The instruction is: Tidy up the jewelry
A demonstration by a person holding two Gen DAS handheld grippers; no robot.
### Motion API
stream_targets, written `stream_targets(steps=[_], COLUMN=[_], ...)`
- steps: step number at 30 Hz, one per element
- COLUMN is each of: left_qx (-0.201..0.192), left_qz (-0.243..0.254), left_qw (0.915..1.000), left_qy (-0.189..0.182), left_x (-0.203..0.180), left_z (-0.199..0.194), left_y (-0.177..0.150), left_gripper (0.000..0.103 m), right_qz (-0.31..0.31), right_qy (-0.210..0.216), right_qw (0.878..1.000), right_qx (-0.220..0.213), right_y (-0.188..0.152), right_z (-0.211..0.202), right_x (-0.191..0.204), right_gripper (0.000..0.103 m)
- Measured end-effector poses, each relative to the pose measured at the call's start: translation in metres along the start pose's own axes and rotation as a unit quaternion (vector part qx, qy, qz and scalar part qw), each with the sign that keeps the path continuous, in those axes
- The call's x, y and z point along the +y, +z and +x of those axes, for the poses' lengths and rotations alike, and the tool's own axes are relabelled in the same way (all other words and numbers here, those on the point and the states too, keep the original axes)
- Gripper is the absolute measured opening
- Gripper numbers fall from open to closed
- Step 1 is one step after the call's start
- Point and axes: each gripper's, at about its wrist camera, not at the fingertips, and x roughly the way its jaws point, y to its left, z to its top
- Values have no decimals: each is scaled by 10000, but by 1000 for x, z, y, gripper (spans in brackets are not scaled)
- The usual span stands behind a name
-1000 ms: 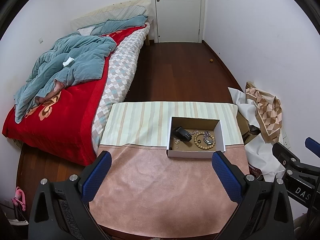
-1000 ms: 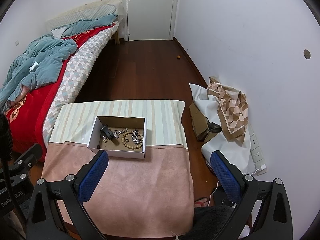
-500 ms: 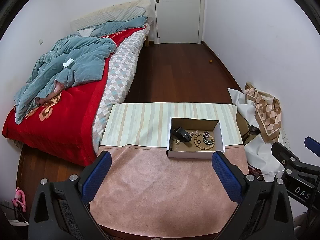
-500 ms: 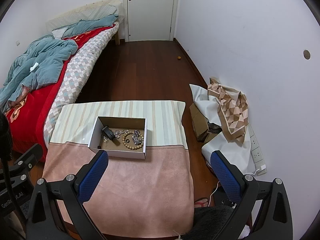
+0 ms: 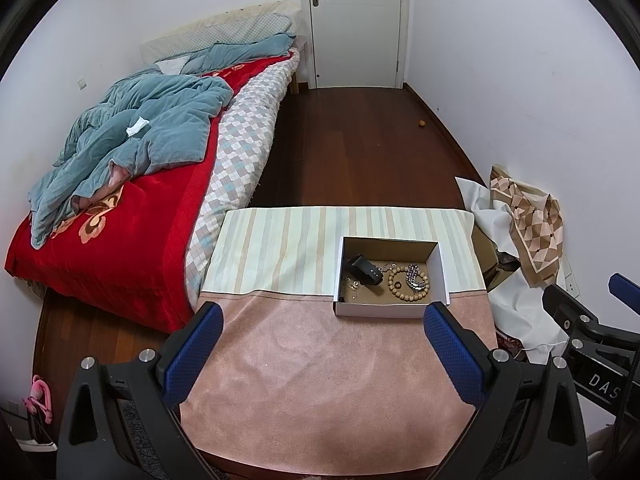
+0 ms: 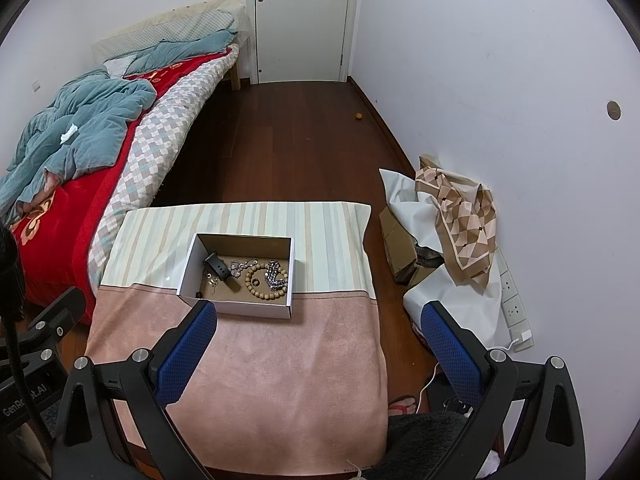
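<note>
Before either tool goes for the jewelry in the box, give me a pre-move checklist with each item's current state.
1. Left tool open and unloaded: ok.
2. Right tool open and unloaded: ok.
3. Box open-topped, flat on the table: ok.
4. Bead bracelet free to lift: not ok, the silver chain lies across it.
5. Black strap separate from the beads: ok.
6. Small pieces near the strap identifiable: cannot tell.
</note>
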Motion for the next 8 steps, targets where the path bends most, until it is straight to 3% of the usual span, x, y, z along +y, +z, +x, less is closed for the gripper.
stream_targets(steps=[8], left_qx=[-10], left_qz=[-3], left_qw=[10000], left_qy=[-9], left_x=[0], left_z=[-2], left_y=[1], left_gripper=[103], right_qz=[-5], right_qy=[-15], right_qw=[10000], right_qx=[-8], right_y=[0], right_z=[0], right_x=[1], right_gripper=[103])
